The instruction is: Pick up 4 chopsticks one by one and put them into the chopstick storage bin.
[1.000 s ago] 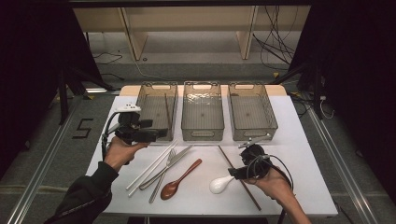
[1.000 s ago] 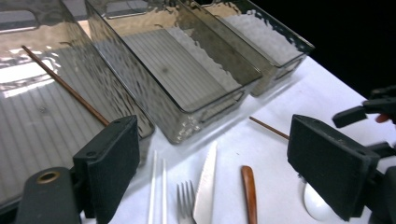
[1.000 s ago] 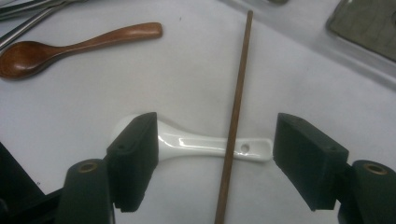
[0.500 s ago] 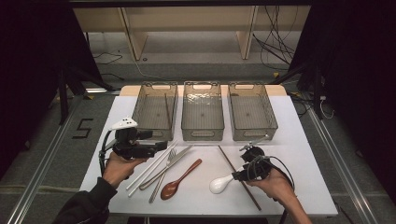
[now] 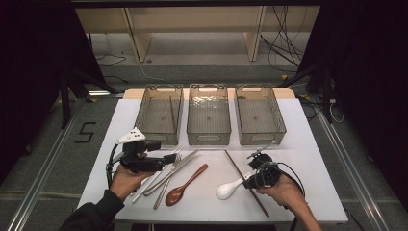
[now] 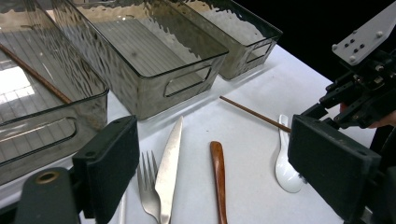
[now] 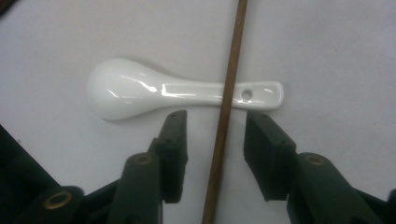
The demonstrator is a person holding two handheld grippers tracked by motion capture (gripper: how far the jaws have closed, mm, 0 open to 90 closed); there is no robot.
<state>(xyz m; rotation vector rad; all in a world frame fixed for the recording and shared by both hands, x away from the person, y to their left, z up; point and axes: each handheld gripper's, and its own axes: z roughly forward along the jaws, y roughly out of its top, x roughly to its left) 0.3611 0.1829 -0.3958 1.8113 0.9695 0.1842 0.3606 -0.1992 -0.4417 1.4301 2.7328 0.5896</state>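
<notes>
The chopstick lies on the white table, near right, running from just in front of the middle bin down toward the near edge, and it crosses over the handle of the white spoon. The right gripper is down over it, one jaw on each side of the stick; the jaws have just been closing, yet a gap shows on both sides and the pads do not press on it. From above, the right gripper sits at the handle end of the white spoon, with the chopstick passing under it. Over on the left, the left gripper hovers above the cutlery with its jaws spread wide and nothing between them. In its own view a fork and a knife lie side by side between its jaws, the wooden spoon just right of them, then the white spoon and the chopstick beyond, with the right gripper at the far right. On the table the wooden spoon lies slanted between the two hands. Three clear bins stand in a row at the far side: the left bin holds a second chopstick, and the middle bin and right bin stand beside it.
</notes>
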